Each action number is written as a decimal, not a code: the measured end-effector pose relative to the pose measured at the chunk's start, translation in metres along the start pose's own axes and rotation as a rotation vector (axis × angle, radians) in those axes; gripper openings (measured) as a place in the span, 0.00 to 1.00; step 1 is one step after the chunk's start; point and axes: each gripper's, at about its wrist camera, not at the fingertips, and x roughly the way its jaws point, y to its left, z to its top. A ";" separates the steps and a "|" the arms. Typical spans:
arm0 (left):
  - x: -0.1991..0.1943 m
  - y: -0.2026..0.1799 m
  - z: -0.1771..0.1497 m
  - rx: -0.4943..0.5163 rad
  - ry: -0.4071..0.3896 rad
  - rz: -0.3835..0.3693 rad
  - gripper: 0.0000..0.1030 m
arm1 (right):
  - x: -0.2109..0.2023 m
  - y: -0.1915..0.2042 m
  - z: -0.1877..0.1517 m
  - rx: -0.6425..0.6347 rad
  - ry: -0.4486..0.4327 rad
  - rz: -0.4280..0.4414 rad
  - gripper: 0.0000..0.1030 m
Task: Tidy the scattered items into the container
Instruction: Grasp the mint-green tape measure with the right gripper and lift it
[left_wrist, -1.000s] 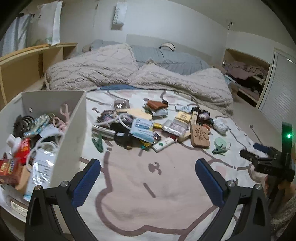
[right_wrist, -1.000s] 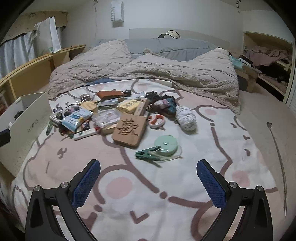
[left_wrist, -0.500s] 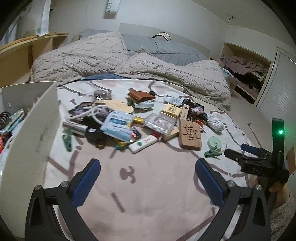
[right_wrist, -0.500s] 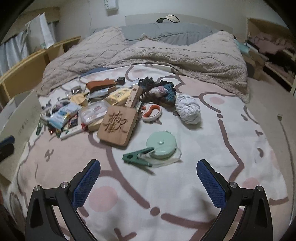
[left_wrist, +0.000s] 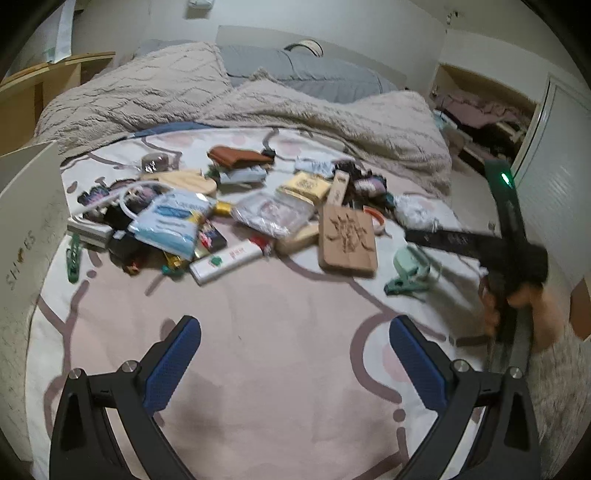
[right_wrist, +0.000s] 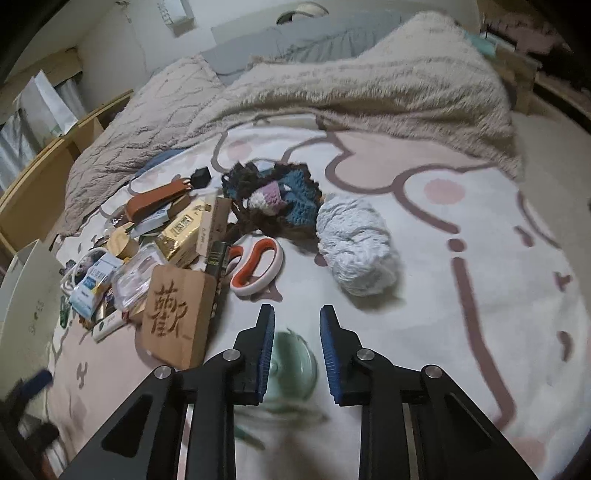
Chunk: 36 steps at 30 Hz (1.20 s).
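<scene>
Since half a second ago the right gripper (right_wrist: 297, 345) has been brought down over the green tape measure (right_wrist: 291, 365) and its jaws narrowed from wide to a small gap; the disc, low in the centre of the right wrist view, is seen blurred beneath and between the blue pads (right_wrist: 266, 354), and contact cannot be confirmed. The left gripper (left_wrist: 295, 365) is held wide and empty above bare blanket (left_wrist: 258, 332) at the bottom of its frame, with the white box (left_wrist: 26, 229) now cut to a strip at the left edge. The pile is spread across the middle of the left view; the wooden plaque (left_wrist: 347, 236) lies at its right, and the green clip (left_wrist: 400, 284) sits just beside the tape measure (left_wrist: 410, 260) at centre right. A slip is judged likely: the disc is smooth and round, the bedding is soft, and a closing pinch taken off-centre could squirt it sideways. The clip or the thin clear wrapper that seems to lie around the disc could be snagged and dragged along.
</scene>
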 end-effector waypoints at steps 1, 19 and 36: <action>0.001 -0.002 -0.003 0.007 0.007 0.006 0.99 | 0.004 -0.001 0.001 0.004 0.007 0.001 0.22; 0.008 -0.005 -0.062 0.006 0.064 0.040 0.99 | -0.013 0.026 -0.072 -0.023 0.078 0.134 0.20; -0.012 0.003 -0.082 -0.026 -0.002 0.028 1.00 | -0.043 0.037 -0.064 0.031 0.038 0.181 0.20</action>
